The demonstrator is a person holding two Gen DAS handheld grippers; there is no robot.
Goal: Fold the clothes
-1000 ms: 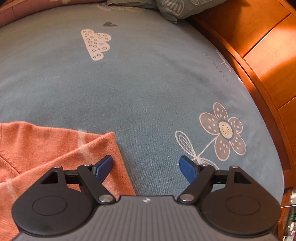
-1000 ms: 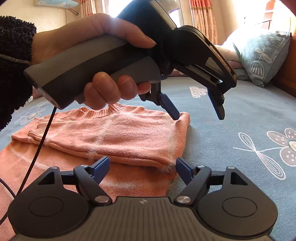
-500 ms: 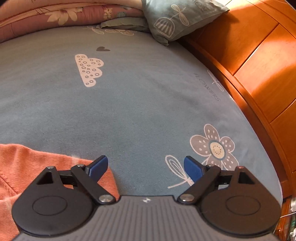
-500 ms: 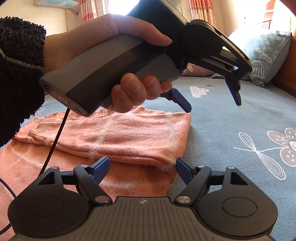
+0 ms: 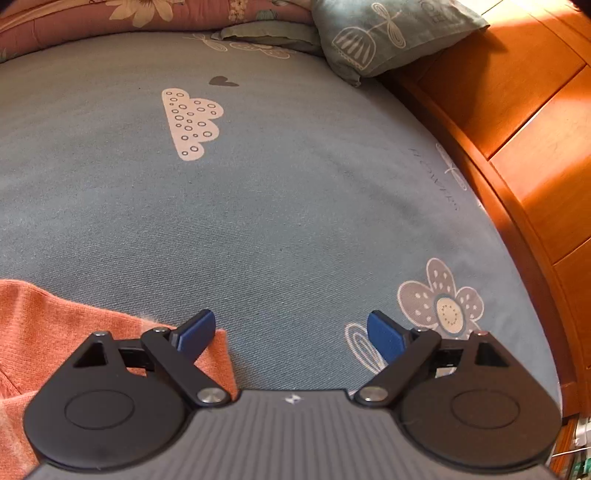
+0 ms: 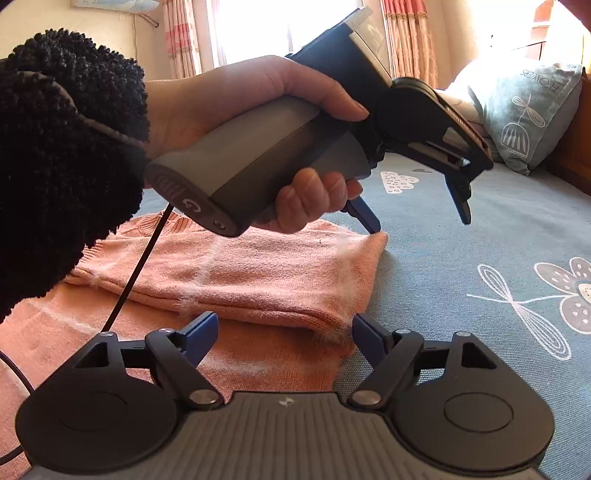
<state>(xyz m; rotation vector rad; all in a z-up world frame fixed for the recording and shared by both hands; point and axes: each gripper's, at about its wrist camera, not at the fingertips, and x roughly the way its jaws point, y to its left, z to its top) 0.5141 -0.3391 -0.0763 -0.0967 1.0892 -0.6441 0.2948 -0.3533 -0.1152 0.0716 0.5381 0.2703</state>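
An orange knit sweater (image 6: pixel 258 273) lies folded on the blue-grey bedsheet (image 6: pixel 461 240), its upper layer doubled over a lower layer. A hand (image 6: pixel 258 92) holds my left gripper (image 6: pixel 417 218) over the sweater's far right corner. It is open, and its lower fingertip (image 6: pixel 371 223) is at or just above that corner. In the left wrist view my left gripper (image 5: pixel 290 334) has only sheet between its fingers, with the sweater (image 5: pixel 55 332) under its left finger. My right gripper (image 6: pixel 284 332) stands open at the near folded edge, not pressing on it.
A blue-grey pillow (image 5: pixel 388 33) leans against the orange wooden headboard (image 5: pixel 517 110) on the right. A pink flowered quilt (image 5: pixel 129 14) lies along the bed's far side. A black cable (image 6: pixel 140 258) hangs from the left gripper across the sweater.
The left gripper's jaws have spread a little wider and it has tipped upward, bringing the pillow into its view. It lifted off the sweater corner, then came back down. The right gripper has kept still.
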